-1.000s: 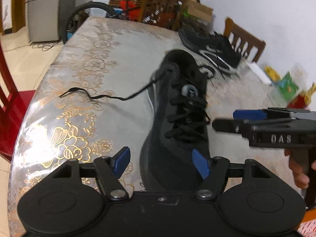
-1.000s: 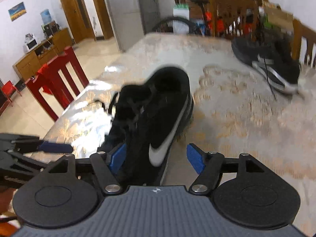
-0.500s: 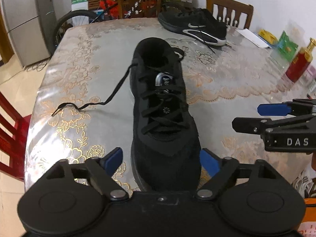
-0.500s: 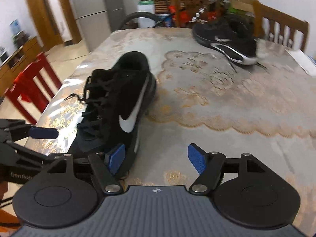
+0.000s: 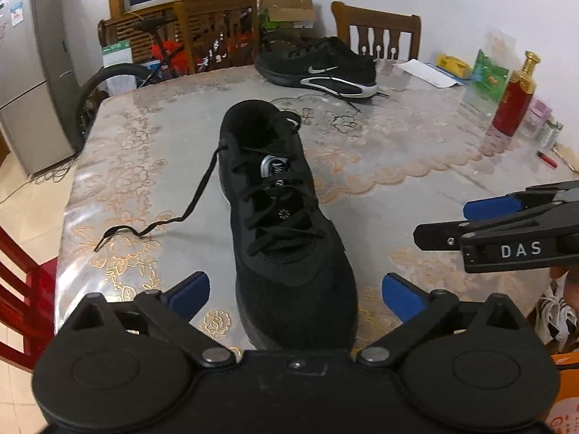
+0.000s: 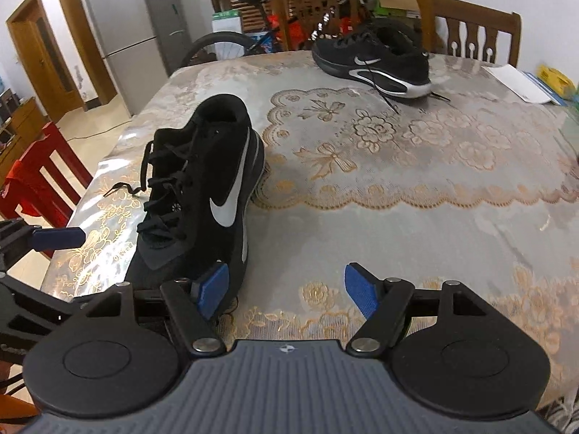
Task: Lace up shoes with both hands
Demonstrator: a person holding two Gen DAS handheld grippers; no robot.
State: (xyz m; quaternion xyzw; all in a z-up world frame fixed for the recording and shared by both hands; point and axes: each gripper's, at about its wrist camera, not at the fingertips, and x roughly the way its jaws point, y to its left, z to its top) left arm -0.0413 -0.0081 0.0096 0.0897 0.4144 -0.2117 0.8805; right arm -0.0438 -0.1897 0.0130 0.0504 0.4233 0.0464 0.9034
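near shoe: black, white swoosh | far shoe, 1 o'clock: black, silver sole trim | tabletop: grey, gold floral lace pattern | bottle, 2 o'clock: red, gold cap | fingers: blue pads

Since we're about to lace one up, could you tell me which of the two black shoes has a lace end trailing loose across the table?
The near shoe, toe toward the left gripper: its lace trails leftward. The far shoe lies sideways by the wooden chair.

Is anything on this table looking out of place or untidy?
Yes. The near shoe has one loose lace trailing untied across the table. The far shoe also has a lace hanging loose beside its sole.
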